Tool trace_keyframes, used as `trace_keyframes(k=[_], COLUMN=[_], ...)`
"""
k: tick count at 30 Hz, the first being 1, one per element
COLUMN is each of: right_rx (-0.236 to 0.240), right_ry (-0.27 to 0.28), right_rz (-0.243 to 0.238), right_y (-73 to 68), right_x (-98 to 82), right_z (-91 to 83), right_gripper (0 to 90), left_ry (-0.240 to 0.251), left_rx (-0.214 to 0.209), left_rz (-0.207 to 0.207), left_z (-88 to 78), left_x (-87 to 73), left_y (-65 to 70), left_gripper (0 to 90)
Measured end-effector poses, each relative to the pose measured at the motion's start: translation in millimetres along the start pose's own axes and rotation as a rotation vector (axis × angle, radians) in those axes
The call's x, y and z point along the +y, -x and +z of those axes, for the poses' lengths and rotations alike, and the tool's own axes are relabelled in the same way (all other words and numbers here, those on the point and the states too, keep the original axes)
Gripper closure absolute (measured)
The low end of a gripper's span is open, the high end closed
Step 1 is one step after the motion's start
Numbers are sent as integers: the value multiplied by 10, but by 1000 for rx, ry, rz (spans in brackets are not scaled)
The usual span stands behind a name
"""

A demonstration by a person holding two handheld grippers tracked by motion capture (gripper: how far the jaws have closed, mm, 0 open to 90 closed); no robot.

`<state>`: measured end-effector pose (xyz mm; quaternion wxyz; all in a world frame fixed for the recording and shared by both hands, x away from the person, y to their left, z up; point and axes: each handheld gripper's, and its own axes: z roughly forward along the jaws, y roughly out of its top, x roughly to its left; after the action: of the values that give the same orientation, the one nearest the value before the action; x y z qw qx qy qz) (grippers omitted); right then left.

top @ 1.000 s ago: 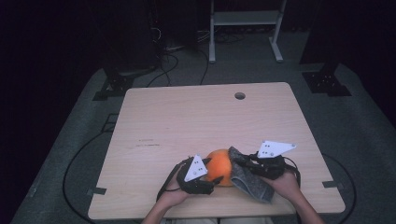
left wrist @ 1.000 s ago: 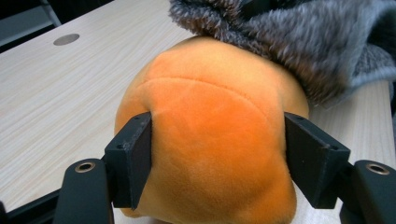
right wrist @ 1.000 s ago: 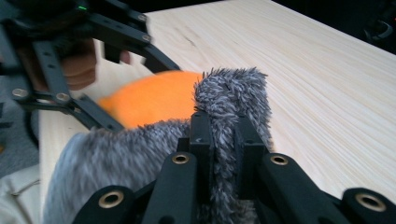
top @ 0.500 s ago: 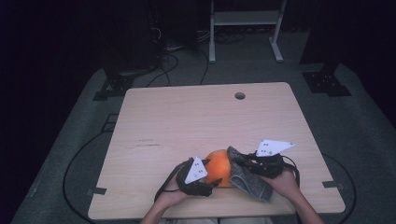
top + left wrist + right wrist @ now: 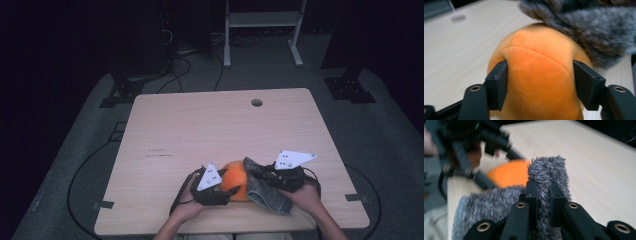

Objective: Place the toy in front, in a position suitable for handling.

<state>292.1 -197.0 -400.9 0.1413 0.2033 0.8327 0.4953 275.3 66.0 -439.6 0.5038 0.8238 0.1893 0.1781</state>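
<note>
Round orange plush ball (image 5: 235, 181) with a grey shaggy fur cloth (image 5: 265, 190) draped on its right side: both sit near the front edge of the pale wooden table (image 5: 210, 125), whose broad top beyond the ball lies bare up to a small round cable hole (image 5: 257, 102) at the far edge. Left gripper (image 5: 226, 186): the left gripper view shows its jaws, which have just been closing, pressing both flanks of the ball (image 5: 541, 75). Right gripper (image 5: 264, 176): the right gripper view shows jaws pinched tight on a fold of the cloth (image 5: 546, 177), the ball (image 5: 510, 172) and left gripper (image 5: 486, 142) behind it.
</note>
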Motion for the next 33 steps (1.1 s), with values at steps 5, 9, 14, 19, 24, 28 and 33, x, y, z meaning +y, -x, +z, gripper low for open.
trace_keyframes(k=[5,9,14,19,24,28,33], right_rx=[88,103,69,120,119,105,70], right_ry=[47,14,1,-13,-18,-9,51], right_rz=[-2,16,85,37,27,40,43], right_y=[-59,-7,131,22,5,14,2], right_x=[174,87,-111,-89,-83,-56,18], right_z=[46,128,11,47,57,40,33], right_gripper=[803,803,803,802,802,802,802], left_ry=[-21,-19,5,-56,-64,-13,46], left_rx=[29,7,-76,-96,-83,-39,51], left_rz=[185,138,-30,-135,-106,-21,94], left_z=[9,-9,-40,62,49,10,35], left_x=[45,-25,18,39,8,54,65], left_y=[141,91,-34,-95,-83,-23,-14], left_gripper=[349,345,186,87,240,386,368])
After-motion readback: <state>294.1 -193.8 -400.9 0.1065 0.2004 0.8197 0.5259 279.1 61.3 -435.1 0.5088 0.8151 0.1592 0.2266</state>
